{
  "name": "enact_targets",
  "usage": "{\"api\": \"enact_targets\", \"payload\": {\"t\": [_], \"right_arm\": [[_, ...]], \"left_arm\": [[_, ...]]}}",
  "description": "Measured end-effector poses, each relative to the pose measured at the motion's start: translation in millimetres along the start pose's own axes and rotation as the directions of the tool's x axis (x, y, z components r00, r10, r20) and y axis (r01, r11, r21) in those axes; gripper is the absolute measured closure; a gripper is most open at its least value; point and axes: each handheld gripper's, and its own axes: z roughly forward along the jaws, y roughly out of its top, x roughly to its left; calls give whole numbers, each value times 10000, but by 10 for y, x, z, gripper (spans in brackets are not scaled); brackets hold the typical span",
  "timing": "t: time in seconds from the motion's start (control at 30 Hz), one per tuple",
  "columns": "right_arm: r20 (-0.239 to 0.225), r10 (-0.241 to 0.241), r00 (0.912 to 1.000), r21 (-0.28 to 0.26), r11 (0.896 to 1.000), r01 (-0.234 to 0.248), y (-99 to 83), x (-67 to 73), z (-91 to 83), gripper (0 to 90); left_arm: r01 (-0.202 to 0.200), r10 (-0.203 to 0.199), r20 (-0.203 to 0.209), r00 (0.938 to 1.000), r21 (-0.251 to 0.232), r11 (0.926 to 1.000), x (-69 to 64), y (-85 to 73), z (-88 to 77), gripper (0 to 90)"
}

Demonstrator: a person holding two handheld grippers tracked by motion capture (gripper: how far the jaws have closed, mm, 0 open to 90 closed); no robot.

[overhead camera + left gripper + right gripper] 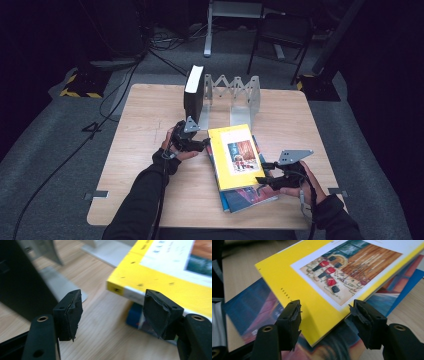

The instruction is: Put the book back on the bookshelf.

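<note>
My right gripper [261, 180] sits nearest me, at the near right corner of the yellow book [235, 156]; in the right gripper view its jaws stand apart with that corner [317, 315] lying between them, and I cannot tell whether either pad presses on the cover. The yellow book lies tilted on top of a blue book [250, 196], whose dark, colourful cover [249, 315] spreads out under and to the left of my jaws. A little farther off, my left gripper [205, 144] rests at the far left edge of the yellow book; in the left gripper view its jaws are apart over bare wood, the book's spine corner [117, 288] just ahead of the right-hand pad and nothing gripped. Beyond the left gripper a black book [193, 92] stands upright against a grey metal expanding rack [240, 97], the rack stretching off to the right of it. Everything rests on a light wooden table [150, 130] with pale grain. Past the table's far edge I see grey carpet [50, 130], loose black cables [125, 75], a dark chair [280, 35] and a black-and-yellow striped block [80, 85] in a dim room.
</note>
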Motion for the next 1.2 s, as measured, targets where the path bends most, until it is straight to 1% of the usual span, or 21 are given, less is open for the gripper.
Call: {"api": "enact_targets", "payload": {"t": [0.07, 0.13, 0.23, 0.33, 0.37, 0.43, 0.47, 0.5, 0.53, 0.63, 0.67, 0.7, 0.77, 0.83, 0.93, 0.97, 1.0, 1.07, 1.13, 1.17, 1.2], "right_arm": [[-124, -18, 9999, 165, 9999, 20, -36, 74, -24, 407], [18, -372, 9993, 467, 9982, 371, -77, 146, -24, 410], [27, -539, 9985, 510, 9973, 537, -100, 229, -42, 409], [-97, -443, 9990, 487, 9978, 447, -107, 247, -45, 410], [-142, -462, 9988, 441, 9979, 468, -119, 264, -42, 412], [-113, -603, 9981, 512, 9968, 608, -122, 284, -52, 408], [-132, -620, 9980, 561, 9965, 627, -122, 287, -62, 407], [-22, -645, 9979, 519, 9966, 645, -122, 277, -78, 410], [80, -626, 9980, 477, 9969, 622, -122, 259, -101, 413], [24, -645, 9979, 440, 9970, 643, -123, 222, -143, 434], [-34, -747, 9972, 451, 9962, 748, -121, 224, -158, 466], [-34, -747, 9972, 451, 9962, 748, -121, 224, -158, 466], [58, -990, 9951, 551, 9936, 986, -118, 223, -204, 481], [206, -913, 9956, 504, 9946, 902, -126, 197, -238, 501], [309, -854, 9959, 653, 9944, 833, -131, 170, -212, 514], [503, -901, 9947, 837, 9928, 857, -127, 174, -177, 516], [487, -843, 9953, 921, 9926, 796, -122, 174, -159, 519], [209, -392, 9990, 633, 9973, 379, -113, 155, -161, 528], [125, -160, 9998, 502, 9986, 154, -100, 151, -162, 520], [69, -133, 9999, 459, 9989, 130, -86, 164, -159, 510], [144, -167, 9998, 451, 9989, 160, -71, 179, -154, 505]], "left_arm": [[-131, 130, 74, 9999, 58, 9999, -42, 43, 16, 356], [-145, 143, 316, 9994, 48, 9999, -89, 61, 21, 369], [-280, 277, 385, 9989, 54, 9996, -155, 87, 20, 381], [-268, 267, 432, 9987, 12, 9996, -186, 88, 16, 407], [-302, 299, 593, 9978, 33, 9995, -190, 86, 9, 406], [-375, 367, 637, 9973, 112, 9992, -214, 81, -14, 391], [-434, 415, 768, 9962, 237, 9988, -238, 77, -44, 368], [-559, 523, 934, 9943, 371, 9977, -271, 70, -84, 355], [-648, 606, 945, 9937, 422, 9970, -301, 61, -112, 332], [-1037, 981, 976, 9904, 545, 9931, -449, -7, -286, 318], [-1009, 951, 962, 9908, 577, 9932, -489, -39, -354, 313], [-1009, 951, 962, 9908, 577, 9932, -489, -39, -354, 308], [-962, 899, 1047, 9904, 566, 9938, -567, -119, -474, 304], [-1003, 927, 1085, 9898, 665, 9927, -631, -185, -558, 297], [-879, 739, 1426, 9870, 943, 9917, -754, -319, -656, 285], [-918, 739, 1612, 9842, 1066, 9901, -802, -361, -673, 283], [-1024, 800, 1744, 9814, 1235, 9870, -872, -410, -687, 279], [-1129, 845, 1918, 9778, 1425, 9833, -960, -474, -688, 277], [-1510, 1202, 1785, 9766, 1704, 9737, -1035, -522, -682, 301], [-1601, 1297, 1751, 9760, 1721, 9720, -1040, -533, -685, 352], [-1604, 1314, 1700, 9766, 1699, 9723, -1032, -535, -685, 371]]}}
